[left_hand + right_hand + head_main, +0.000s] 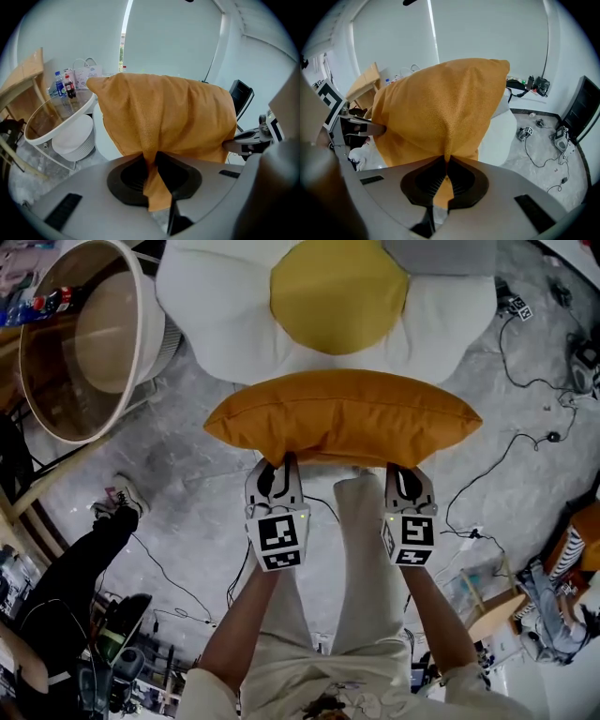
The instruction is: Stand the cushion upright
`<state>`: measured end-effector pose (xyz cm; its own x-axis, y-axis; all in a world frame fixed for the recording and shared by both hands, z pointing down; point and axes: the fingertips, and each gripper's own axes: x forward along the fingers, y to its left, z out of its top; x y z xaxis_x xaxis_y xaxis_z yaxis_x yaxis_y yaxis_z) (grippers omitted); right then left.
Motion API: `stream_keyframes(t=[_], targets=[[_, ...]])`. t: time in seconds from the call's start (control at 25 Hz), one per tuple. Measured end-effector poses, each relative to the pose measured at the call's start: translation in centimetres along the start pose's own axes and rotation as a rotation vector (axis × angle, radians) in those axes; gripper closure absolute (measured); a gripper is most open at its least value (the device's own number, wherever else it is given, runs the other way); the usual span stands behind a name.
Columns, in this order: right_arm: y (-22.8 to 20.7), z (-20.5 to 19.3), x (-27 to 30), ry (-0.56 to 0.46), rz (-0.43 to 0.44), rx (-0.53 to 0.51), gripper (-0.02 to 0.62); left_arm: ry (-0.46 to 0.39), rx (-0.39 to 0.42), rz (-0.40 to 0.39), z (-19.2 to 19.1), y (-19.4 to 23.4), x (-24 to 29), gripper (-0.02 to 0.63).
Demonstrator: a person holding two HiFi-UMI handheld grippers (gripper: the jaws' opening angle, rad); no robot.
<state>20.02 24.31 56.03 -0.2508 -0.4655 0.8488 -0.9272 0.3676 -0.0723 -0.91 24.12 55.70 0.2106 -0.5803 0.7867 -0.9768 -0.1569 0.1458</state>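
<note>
1. Lying on the floor: white flower-shaped pad (225,296), yellow centre.
2. Orange cushion (342,418): held up by its near edge, long side level, overlapping the pad's near rim in the head view.
3. Left hand-held gripper (275,470): jaws pinched on the cushion's edge fabric.
4. Right hand-held gripper (409,472): jaws almost together, clamping the same edge.

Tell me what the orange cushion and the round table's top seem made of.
Orange cushion: woven fabric, matte, with a fine grainy texture; it puckers into soft folds where pinched.
Round table's top: probably clear glass, glossy; the round white piece beneath shows through it, inside a cream rim.
</note>
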Motion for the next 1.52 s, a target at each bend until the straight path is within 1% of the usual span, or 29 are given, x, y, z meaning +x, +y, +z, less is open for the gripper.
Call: stream_keyframes(t=[0.2,0.32,0.48,0.68,0.84,0.96,1.04,1.2,1.52], targets=[[0.4,2.5,-0.8,-0.015,-0.016,-0.021,0.563,-0.013,-0.025,-0.002,1.4,0.8,-1.0,0.537],[0.5,3.5,-1.2,-0.016,-0.039,-0.005,0.563,-0.021,-0.025,-0.010,1.9,0.9,-1.6,0.535],[0.9,5.4,-1.1,-0.043,-0.070,0.013,0.563,-0.041,-0.018,-0.035,2.9,1.8,-1.9,0.537],[2.4,7.8,-1.9,-0.077,-0.094,0.000,0.563,-0.068,-0.040,-0.072,3.9,3.4,-3.2,0.538],[3.6,9.4,-2.2,-0.109,-0.124,0.004,0.563,-0.082,-0.037,-0.106,4.7,4.7,-4.1,0.540],[4.8,10.3,-2.3,-0.138,-0.140,0.025,0.563,-0.094,-0.071,-0.138,5.2,6.2,-5.2,0.541],[4.7,11.7,-1.5,-0.169,-0.141,0.032,0.563,-0.114,-0.087,-0.134,6.4,6.9,-4.9,0.543],[4.2,12.2,-0.9,-0.175,-0.139,0.059,0.563,-0.107,-0.064,-0.119,6.9,6.9,-4.4,0.548],[3.9,15.5,0.8,-0.164,-0.104,0.028,0.563,-0.095,-0.065,-0.086,9.4,8.2,-3.2,0.549]])
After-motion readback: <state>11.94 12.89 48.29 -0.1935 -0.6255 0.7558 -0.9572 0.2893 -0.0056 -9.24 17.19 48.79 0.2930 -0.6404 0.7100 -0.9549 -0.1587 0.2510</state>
